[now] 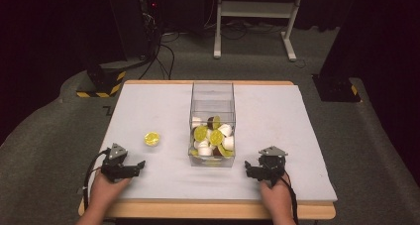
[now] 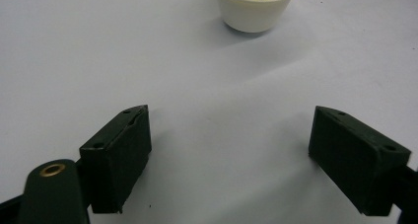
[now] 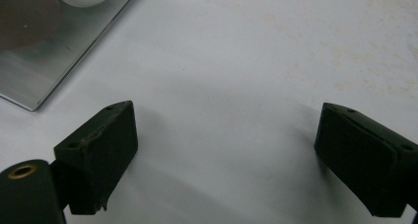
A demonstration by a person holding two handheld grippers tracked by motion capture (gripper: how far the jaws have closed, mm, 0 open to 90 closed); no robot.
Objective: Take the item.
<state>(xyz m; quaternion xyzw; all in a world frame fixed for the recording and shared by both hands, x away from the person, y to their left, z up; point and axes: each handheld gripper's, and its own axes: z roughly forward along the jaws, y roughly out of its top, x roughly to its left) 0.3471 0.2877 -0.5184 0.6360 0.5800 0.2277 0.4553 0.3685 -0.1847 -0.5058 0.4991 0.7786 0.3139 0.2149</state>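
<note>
Left gripper view: capsule (image 2: 256, 9) lies ahead of open hand-held gripper (image 2: 230, 155).

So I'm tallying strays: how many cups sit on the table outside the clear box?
1. A single yellow-lidded cup stands on the table, left of the clear box and ahead of the left gripper; others stay piled inside the box.

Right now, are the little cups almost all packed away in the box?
Nearly. Many cups sit piled in the clear box. One yellow-lidded cup stands alone on the table. The left gripper faces it, jaws open and empty. The right gripper rests open beside the box.
</note>
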